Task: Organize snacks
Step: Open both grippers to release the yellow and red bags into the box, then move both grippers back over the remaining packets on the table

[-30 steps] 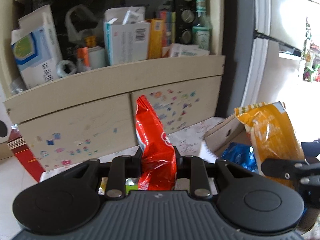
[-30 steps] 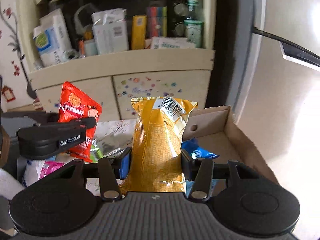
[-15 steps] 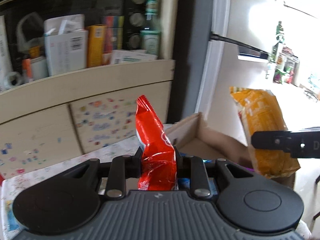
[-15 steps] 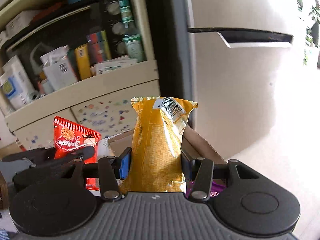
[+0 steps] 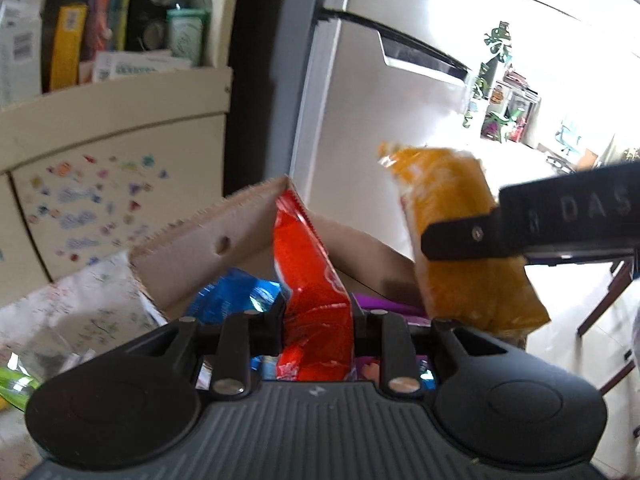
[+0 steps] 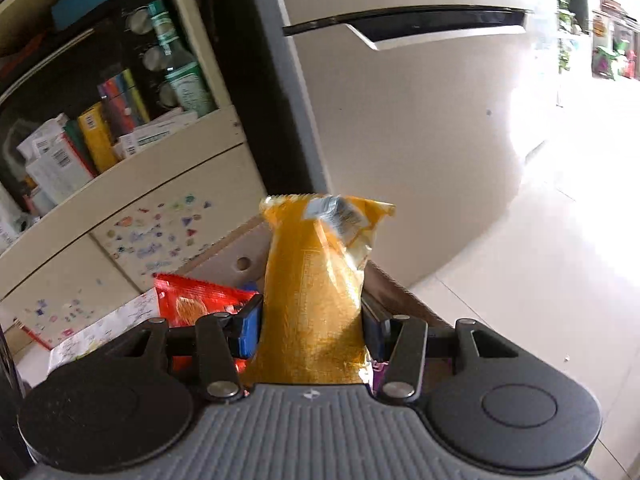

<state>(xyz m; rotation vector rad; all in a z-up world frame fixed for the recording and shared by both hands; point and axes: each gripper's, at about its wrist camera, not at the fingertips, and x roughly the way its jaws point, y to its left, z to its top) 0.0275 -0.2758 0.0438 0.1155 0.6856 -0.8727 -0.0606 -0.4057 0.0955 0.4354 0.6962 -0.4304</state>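
My left gripper [image 5: 318, 312] holds a red snack packet [image 5: 308, 264] upright over an open cardboard box [image 5: 192, 248]. Its jaws are opening, though the pads still touch the packet. A blue packet [image 5: 232, 296] and a purple packet [image 5: 380, 304] lie inside the box. My right gripper [image 6: 312, 328] is shut on an orange snack packet [image 6: 316, 280], held upright above the box's right side [image 6: 400, 292]. The red packet [image 6: 196, 300] shows to its left. In the left wrist view the orange packet [image 5: 452, 216] hangs at the right, with a right gripper finger [image 5: 520, 224] across it.
A cream shelf unit [image 6: 120, 128] with boxes and a green bottle [image 6: 184, 80] stands behind, its lower panel [image 5: 100, 192] dotted with stickers. A pale fridge [image 6: 400, 120] rises right of the box. A patterned cloth [image 5: 92, 304] covers the table; light floor [image 6: 540, 260] lies at right.
Both grippers have swung right with their packets, from facing the shelf unit to over the cardboard box. The left one has dropped lower towards the box; the right one has rolled.
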